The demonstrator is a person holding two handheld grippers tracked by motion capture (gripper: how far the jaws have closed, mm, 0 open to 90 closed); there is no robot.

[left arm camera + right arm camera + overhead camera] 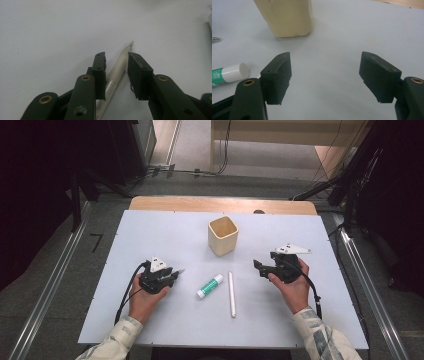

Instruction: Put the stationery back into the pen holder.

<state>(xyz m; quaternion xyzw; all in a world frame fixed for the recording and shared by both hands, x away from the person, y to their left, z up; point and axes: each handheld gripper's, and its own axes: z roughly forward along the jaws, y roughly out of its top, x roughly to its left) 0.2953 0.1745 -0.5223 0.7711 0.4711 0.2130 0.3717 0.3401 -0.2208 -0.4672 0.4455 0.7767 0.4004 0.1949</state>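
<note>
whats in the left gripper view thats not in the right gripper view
Left gripper view: a clear pen lying between the nearly closed jaws of the left claw. Right gripper view: a beige cup, a glue stick, and the right claw wide open on nothing. Both: the white table.

A cream cup stands at twelve o'clock; glue stick and white rod lie near centre.

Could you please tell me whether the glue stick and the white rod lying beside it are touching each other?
Apart. In the high view, bare table shows between the glue stick and the white rod along their whole length.
</note>
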